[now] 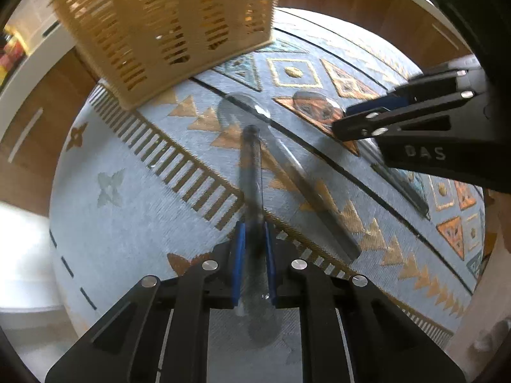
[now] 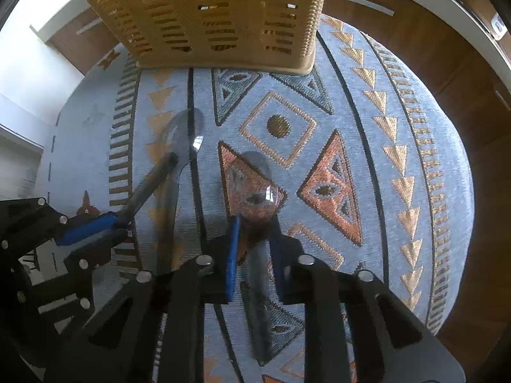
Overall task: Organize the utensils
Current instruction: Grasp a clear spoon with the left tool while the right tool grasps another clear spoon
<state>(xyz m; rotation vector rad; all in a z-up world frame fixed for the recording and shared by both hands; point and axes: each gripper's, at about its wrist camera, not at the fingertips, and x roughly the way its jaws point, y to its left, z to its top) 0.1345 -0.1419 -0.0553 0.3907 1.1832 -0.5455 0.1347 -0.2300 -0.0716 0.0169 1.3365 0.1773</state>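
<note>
Step in hand: pickup. The left gripper (image 1: 254,257) is closed on a dark utensil handle (image 1: 252,172). The right gripper (image 2: 255,255) straddles a clear spoon (image 2: 255,191), jaws near but apparently not clamped. Next: carry both to the slotted basket (image 2: 217,16) at 12 o'clock.

Daylight floods from my left; fisheye bends both views' edges, and the held utensil (image 1: 252,172) blurs.
</note>
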